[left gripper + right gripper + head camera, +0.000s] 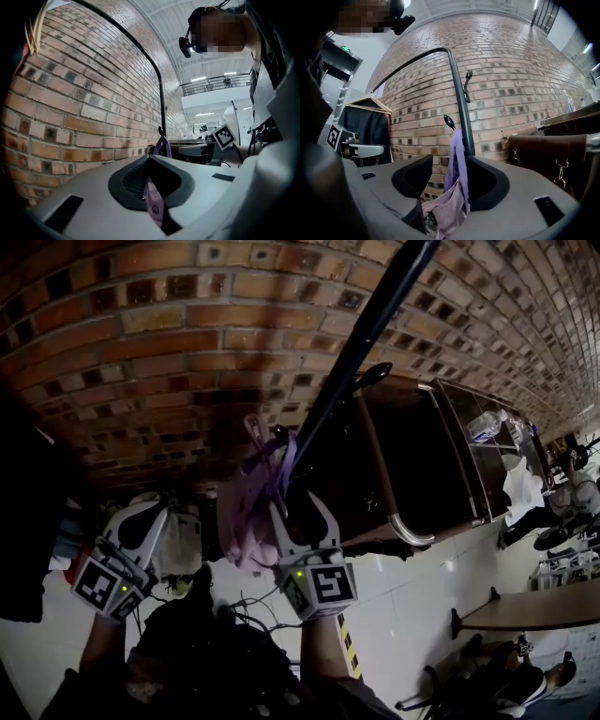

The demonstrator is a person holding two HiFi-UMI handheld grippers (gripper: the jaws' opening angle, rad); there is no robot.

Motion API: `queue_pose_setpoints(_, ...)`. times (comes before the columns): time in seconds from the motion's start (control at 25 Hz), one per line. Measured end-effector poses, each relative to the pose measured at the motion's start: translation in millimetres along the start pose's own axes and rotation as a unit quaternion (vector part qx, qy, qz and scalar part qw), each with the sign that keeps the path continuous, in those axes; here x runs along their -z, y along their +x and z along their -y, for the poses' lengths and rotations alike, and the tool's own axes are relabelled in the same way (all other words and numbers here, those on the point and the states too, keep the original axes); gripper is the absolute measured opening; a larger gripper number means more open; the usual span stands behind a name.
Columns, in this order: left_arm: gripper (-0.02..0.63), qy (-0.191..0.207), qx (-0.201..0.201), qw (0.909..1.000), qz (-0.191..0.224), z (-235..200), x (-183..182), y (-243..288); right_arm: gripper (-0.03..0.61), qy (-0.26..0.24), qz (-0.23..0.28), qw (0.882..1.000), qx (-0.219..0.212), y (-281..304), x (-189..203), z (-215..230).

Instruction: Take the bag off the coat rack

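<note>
A pale pink bag [242, 517] hangs by its purple strap [457, 154] from a black hook [449, 122] on the coat rack's black pole [366, 343]. My right gripper [300, 507] stands open just under the hook. In the right gripper view the strap and the bag's top [447, 206] lie between the right gripper's [451, 164] spread jaws, and the pads do not press on them. My left gripper [164, 521] is low at the left of the bag. In the left gripper view my left gripper [152, 161] is shut on a pink strip of the bag [153, 206], with the strap [162, 146] ahead.
A red brick wall [169, 343] stands right behind the rack. A brown cabinet [412, 465] is at the right of the pole. A dark garment on a wooden hanger [365, 122] hangs at the left. Cables [244, 601] lie on the white floor; a table [534, 610] and seated people [572, 488] are farther right.
</note>
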State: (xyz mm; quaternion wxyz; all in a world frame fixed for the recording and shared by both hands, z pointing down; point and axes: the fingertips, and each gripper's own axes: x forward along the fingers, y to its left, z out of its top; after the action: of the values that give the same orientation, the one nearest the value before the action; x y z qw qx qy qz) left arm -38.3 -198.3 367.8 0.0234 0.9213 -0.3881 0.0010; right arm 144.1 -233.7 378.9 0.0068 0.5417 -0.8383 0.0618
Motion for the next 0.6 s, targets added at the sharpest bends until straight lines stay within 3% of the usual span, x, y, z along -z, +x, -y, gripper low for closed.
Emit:
queue_pose_setpoints(0.28,0.006,-0.001,0.025,0.9997,0.004,-20.7,-1.0,36.7,0.265,0.000,-0.021,1.000,-0.009,32.9,8.1,11.3)
queue_pose_setpoints(0.6,0.006,-0.011,0.045,0.9989,0.001,-52.0,6.2,66.0,0.266,-0.011,-0.056,0.997,-0.051,63.5,18.5,2.3)
